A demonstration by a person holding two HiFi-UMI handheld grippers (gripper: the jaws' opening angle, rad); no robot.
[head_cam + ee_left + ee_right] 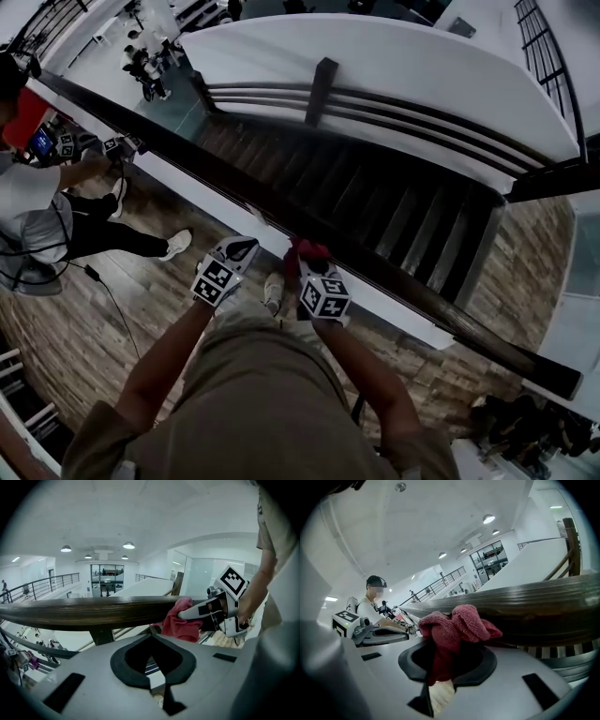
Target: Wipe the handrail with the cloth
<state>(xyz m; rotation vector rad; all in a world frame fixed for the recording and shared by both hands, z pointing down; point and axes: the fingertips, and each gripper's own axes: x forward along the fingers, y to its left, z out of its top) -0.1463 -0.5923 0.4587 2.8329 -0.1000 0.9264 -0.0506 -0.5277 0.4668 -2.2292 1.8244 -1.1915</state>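
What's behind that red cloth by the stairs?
The dark wooden handrail. The cloth, clamped in the jaws of the right gripper, is bunched against it. The stretch of rail it covers can't be seen.

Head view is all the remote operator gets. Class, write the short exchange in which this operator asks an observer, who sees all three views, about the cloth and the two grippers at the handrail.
Operator: Is the cloth really gripped by the right gripper?
Observer: Yes. The right gripper view shows its jaws closed on the red cloth, which is bunched up against the near side of the handrail.
Operator: And the left gripper, is it holding anything?
Observer: No. The left gripper view shows its jaws shut with nothing between them, pointed at the handrail that crosses ahead.
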